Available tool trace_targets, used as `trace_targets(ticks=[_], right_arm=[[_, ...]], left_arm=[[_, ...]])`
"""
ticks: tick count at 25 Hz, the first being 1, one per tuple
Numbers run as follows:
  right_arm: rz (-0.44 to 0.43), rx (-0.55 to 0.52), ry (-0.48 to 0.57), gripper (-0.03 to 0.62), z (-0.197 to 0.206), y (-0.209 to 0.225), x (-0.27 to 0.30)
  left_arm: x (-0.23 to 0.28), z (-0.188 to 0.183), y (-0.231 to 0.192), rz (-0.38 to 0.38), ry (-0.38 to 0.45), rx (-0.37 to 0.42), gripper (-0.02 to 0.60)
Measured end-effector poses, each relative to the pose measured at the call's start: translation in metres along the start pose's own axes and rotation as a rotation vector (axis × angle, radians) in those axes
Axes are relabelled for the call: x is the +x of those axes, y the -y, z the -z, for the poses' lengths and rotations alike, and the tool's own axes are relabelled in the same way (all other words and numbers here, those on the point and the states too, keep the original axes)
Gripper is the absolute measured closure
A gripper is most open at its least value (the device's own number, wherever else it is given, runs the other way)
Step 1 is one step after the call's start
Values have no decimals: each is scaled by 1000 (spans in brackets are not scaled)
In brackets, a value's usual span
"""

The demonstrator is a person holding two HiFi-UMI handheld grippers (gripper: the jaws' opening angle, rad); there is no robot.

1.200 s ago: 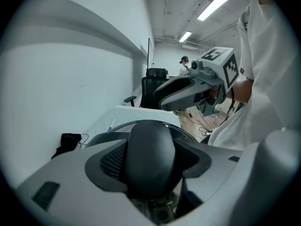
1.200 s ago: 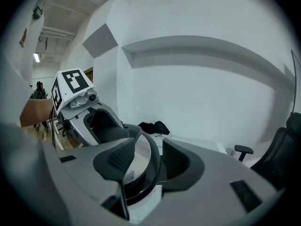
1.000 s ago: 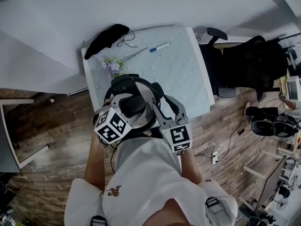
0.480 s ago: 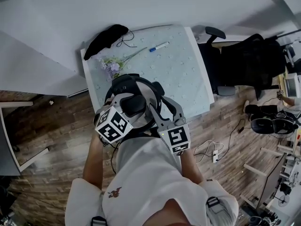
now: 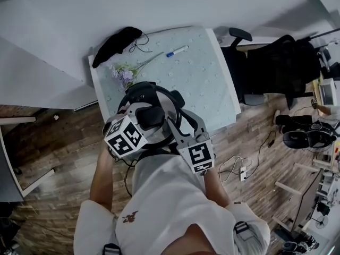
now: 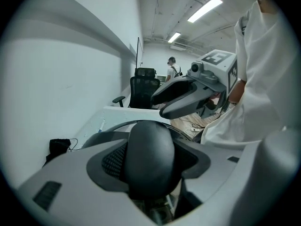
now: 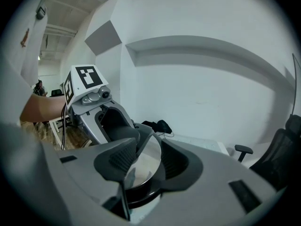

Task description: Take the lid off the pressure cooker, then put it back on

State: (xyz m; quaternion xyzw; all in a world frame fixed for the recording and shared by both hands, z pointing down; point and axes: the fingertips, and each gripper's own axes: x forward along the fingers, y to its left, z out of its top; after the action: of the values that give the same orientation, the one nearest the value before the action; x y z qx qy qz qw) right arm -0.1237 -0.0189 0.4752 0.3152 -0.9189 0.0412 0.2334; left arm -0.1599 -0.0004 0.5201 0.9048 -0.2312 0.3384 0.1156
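Observation:
The pressure cooker (image 5: 166, 106), with a silver lid and black trim, stands at the near edge of the pale table (image 5: 212, 78). My left gripper (image 5: 146, 117) is shut on the lid's black handle (image 5: 151, 119), which fills the space between its jaws in the left gripper view (image 6: 150, 157). From the right, my right gripper (image 5: 178, 117) reaches the cooker's side. Its pads stand on either side of the silver lid (image 7: 149, 147) at the rim. Whether they press on it is not visible. The cooker's body is mostly hidden under both grippers.
A blue pen (image 5: 177, 51), a black cloth (image 5: 118, 43) with a cord, and a purple flower sprig (image 5: 126, 74) lie on the far half of the table. A black office chair (image 5: 276, 70) stands at the right. Cables (image 5: 239, 171) lie on the wooden floor.
The left gripper's marker cube has shifted slightly left and rolled a little, still on the lid handle. The right gripper stays where it was.

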Motion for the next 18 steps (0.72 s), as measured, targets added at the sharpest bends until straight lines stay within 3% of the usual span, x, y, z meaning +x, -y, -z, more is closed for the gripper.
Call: trace_targets(ticks=[18], right_arm=[[-1,-3,-13,428,3,0,1]], left_arm=[[2,-1,5,153,-3,125,307]])
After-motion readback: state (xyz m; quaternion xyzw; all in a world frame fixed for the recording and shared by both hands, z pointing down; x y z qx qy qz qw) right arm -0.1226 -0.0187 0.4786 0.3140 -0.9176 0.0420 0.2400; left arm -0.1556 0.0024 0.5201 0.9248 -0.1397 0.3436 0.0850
